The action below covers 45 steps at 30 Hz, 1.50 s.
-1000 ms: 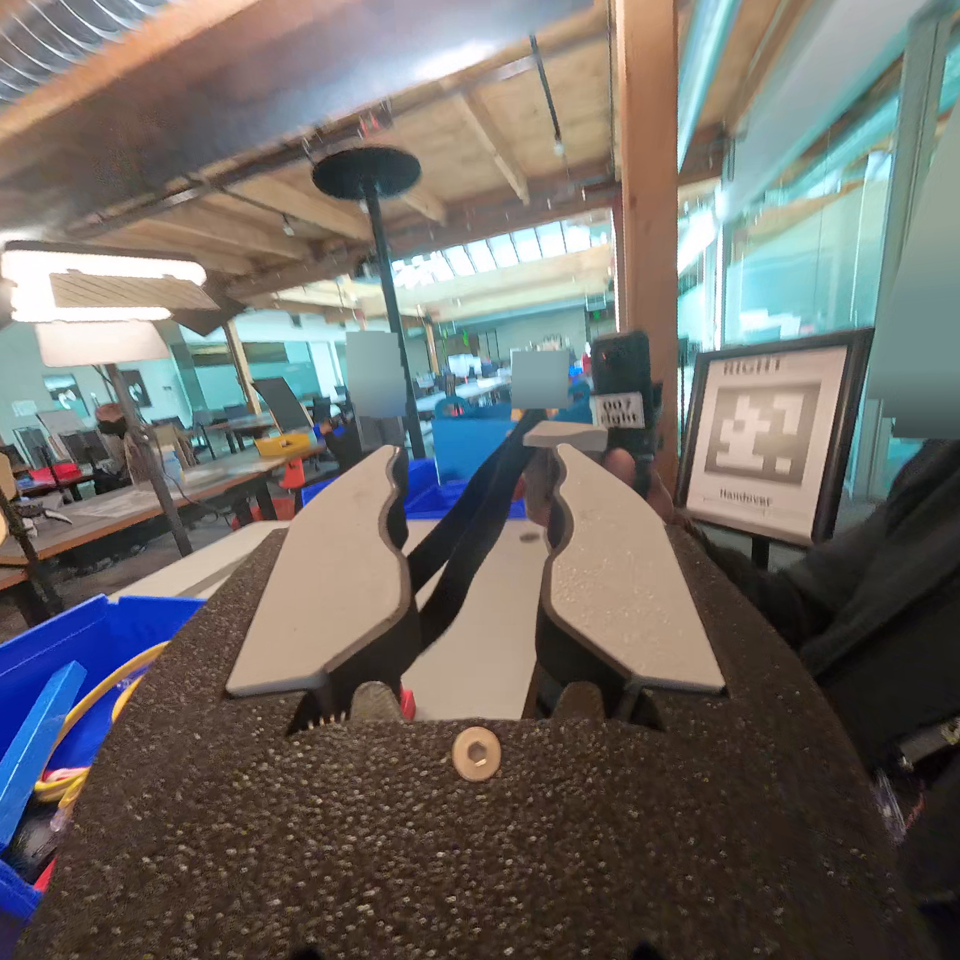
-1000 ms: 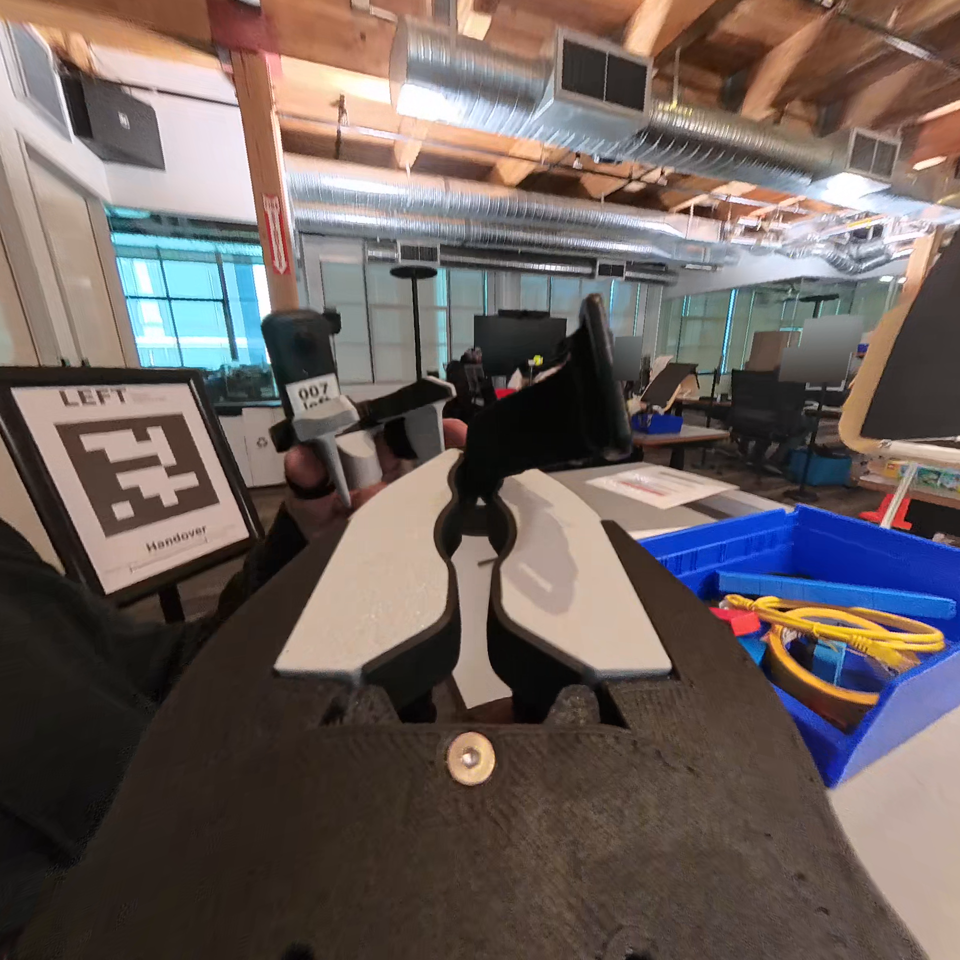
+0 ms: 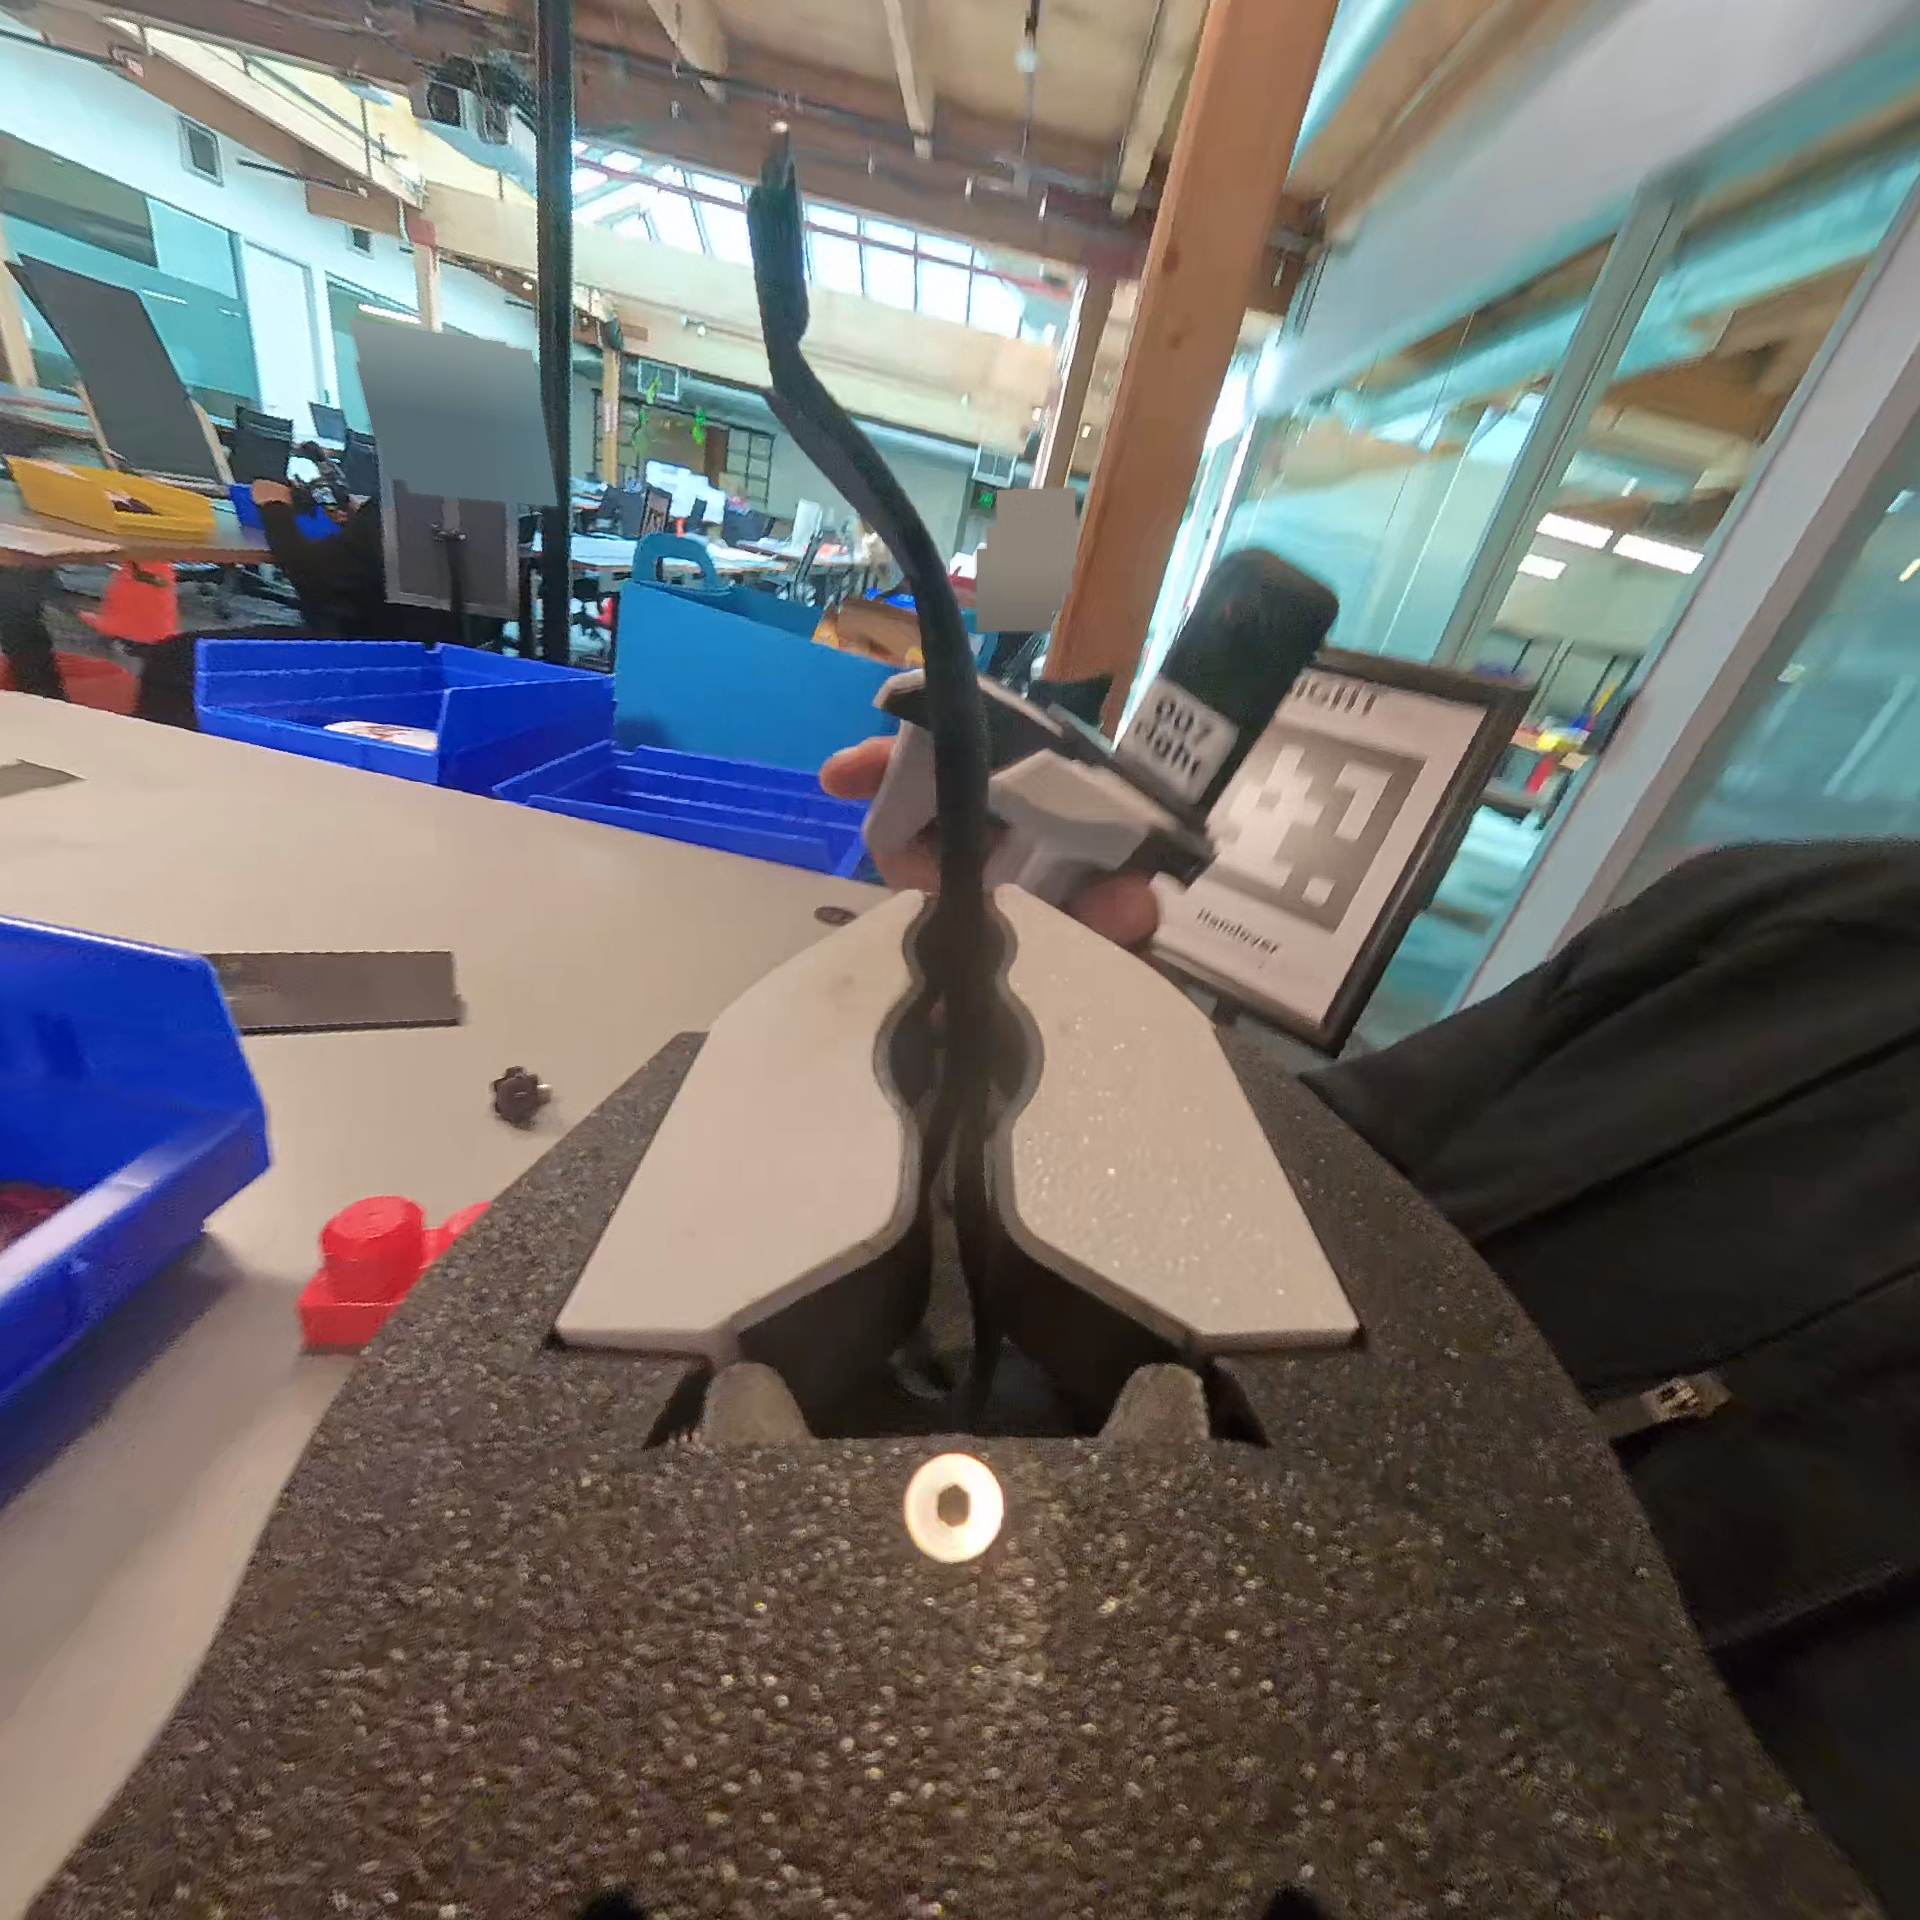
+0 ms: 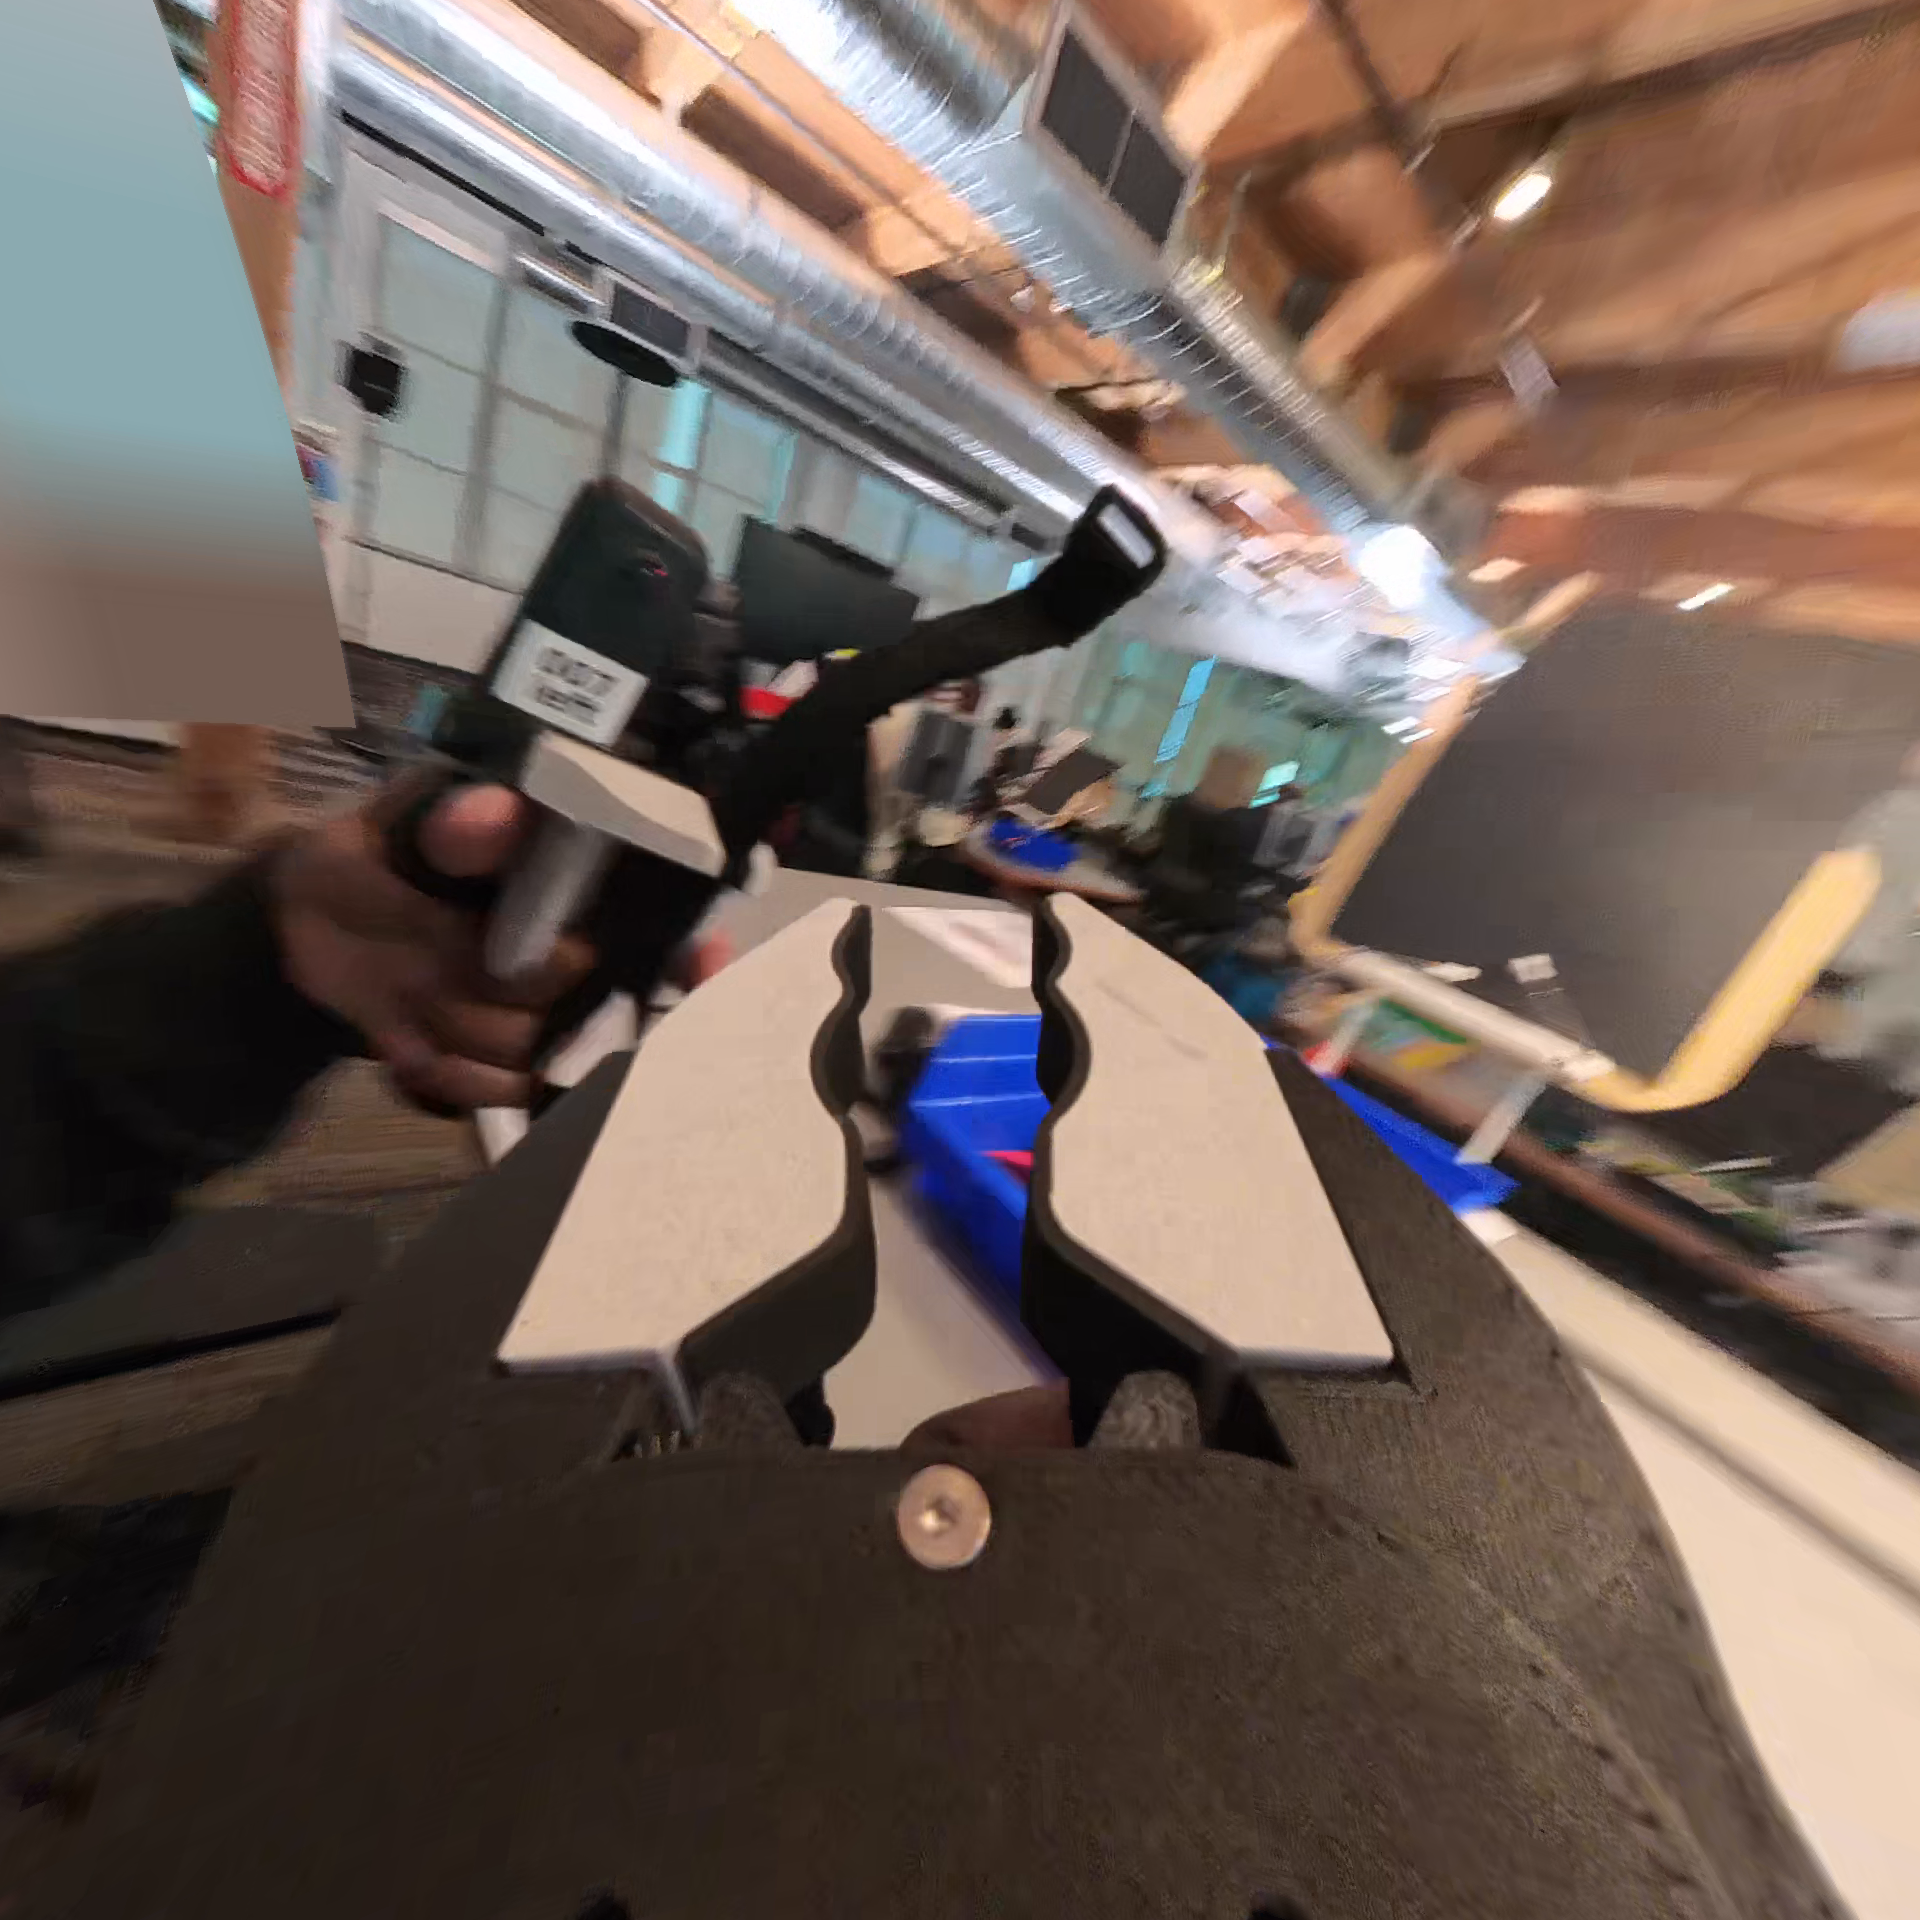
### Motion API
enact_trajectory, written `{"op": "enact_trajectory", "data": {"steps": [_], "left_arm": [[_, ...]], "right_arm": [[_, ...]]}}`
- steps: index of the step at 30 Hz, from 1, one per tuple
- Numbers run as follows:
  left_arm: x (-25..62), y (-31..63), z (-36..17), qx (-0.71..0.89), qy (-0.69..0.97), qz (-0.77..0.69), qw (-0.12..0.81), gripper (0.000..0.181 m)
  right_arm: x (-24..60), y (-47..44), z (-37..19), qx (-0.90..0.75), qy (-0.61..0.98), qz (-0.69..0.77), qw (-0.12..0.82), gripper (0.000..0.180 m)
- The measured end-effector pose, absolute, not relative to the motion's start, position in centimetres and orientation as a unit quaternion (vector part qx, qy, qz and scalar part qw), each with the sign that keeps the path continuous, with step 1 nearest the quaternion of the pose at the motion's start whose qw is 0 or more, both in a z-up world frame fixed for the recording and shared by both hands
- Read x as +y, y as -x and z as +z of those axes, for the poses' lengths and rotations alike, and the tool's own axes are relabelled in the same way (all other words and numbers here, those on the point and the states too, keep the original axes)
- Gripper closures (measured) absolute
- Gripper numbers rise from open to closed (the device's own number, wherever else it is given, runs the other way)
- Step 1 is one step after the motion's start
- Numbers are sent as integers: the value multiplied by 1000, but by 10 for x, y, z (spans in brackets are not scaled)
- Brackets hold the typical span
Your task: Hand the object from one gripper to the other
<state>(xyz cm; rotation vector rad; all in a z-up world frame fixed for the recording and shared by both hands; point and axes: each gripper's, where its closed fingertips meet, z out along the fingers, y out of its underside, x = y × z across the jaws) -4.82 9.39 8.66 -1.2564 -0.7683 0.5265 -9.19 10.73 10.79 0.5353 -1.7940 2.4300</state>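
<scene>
The black strap (image 3: 940, 665) now stands pinched between the fingers of the left gripper (image 3: 958, 935), clamped along the wavy inner edges with most of its length rising up past the fingertips and a short tail hanging back toward the hinge. In the right wrist view the same strap (image 4: 966, 644) sticks out from the far gripper with its buckle end uppermost. The right gripper (image 4: 951, 935) has its fingers parted with nothing between them, only the blue bin (image 4: 977, 1132) and the table (image 4: 1704, 1621) showing through the gap. From where I stand the handover looks essentially made, and what is left is a clean parting: the right hand should draw straight back from the strap without brushing the floppy upper part, while the left holds firm, since a limp band can slide through smooth pads if tugged sideways. A second ago it was the other way round: the right fingers were shut on the strap and the left ones stood wide apart with the strap merely passing between them. Now the left has closed, the right has let go, and the right view is smeared, so that hand seems to be swinging away.
</scene>
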Motion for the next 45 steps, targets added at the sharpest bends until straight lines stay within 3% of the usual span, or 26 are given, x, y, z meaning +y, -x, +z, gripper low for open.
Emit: {"op": "enact_trajectory", "data": {"steps": [6,11,16,20,23,26,32,37,45], "left_arm": [[102,60,81,-372,526,153,749,175],[110,75,56,-396,559,153,712,175],[117,79,42,-406,588,153,682,175],[124,79,34,-401,609,143,669,175],[128,80,27,-400,626,141,654,175],[135,76,27,-382,643,147,647,173],[131,52,50,-308,671,237,631,142],[109,35,61,-235,678,350,602,137],[79,58,46,-151,695,576,402,125]], "right_arm": [[103,111,97,-506,-226,775,303,145],[102,104,89,-438,-290,710,470,133],[98,104,84,-384,-317,647,578,125],[96,100,83,-364,-320,632,604,125],[95,98,81,-359,-325,633,604,144],[92,102,76,-392,-320,652,564,176],[84,119,66,-515,-280,702,404,176],[75,118,49,-614,-246,719,212,176],[71,96,31,-693,-175,690,-110,176]]}}
